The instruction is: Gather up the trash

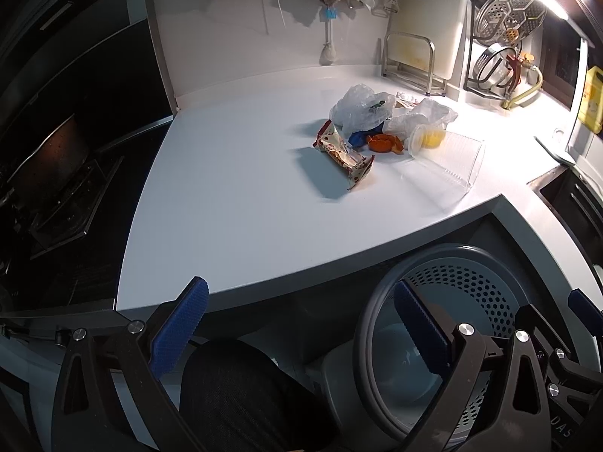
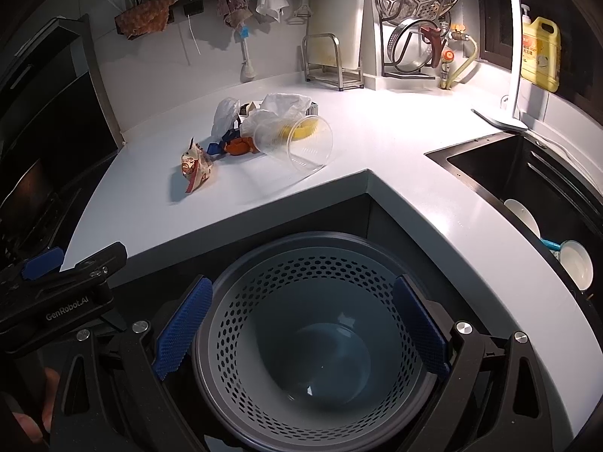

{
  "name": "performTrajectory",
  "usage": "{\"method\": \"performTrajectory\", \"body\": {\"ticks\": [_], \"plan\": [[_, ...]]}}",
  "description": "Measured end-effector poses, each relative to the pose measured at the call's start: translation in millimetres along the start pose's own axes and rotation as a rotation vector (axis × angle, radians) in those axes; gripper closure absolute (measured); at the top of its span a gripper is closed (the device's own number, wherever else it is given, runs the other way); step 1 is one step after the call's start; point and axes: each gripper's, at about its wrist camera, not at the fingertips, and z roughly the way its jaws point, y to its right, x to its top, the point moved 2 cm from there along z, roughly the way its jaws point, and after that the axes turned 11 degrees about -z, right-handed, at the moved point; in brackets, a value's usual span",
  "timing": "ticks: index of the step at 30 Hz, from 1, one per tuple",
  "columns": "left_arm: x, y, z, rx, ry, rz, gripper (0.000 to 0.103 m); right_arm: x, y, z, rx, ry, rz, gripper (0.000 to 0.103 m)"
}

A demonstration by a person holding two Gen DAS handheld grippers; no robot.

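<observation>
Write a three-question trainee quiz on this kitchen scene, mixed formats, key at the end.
1. True or false: the clear cup stands upright on the counter.
2. What is inside the bin? A) a wrapper B) plastic bags C) nothing visible
3. Fill in: the snack wrapper lies on the ___.

Key: 1 false, it lies on its side. 2 C. 3 counter. Both the left gripper and right gripper are open and hold nothing.

Both wrist views face the countertop (image 1: 233,188) from above the bin (image 2: 312,342).
</observation>
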Motion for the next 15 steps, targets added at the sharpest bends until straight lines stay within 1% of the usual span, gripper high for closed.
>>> {"method": "performTrajectory", "body": {"ticks": [15], "plan": [[2.4, -1.8, -1.3, 0.002, -0.003, 0.004, 0.006, 0.6, 0.1, 0.1, -0.003, -0.001, -0.002, 0.011]]}}
